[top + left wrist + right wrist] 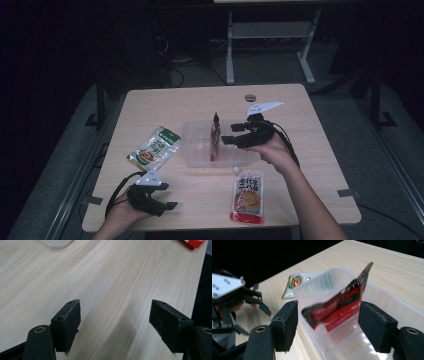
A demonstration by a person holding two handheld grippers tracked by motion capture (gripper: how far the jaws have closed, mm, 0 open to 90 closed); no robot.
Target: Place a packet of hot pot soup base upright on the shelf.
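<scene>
A person's right gripper [231, 139] hovers at a clear plastic tub [197, 145] that holds a red and black pouch [215, 137].

The right forearm reaches in from the lower right, hand raised over the tub's right side, gripper pointing left. Its jaws stand apart, gripping nothing; in the right gripper view the pouch stands on edge inside the tub just beyond them, level with the gap between them. The left gripper [169, 196] rests low near the front left corner of the wooden surface [310, 165], jaws wide apart over bare wood. A green pouch [154, 148] lies left of the tub and a red spouted pouch [248, 194] in front of it.
</scene>
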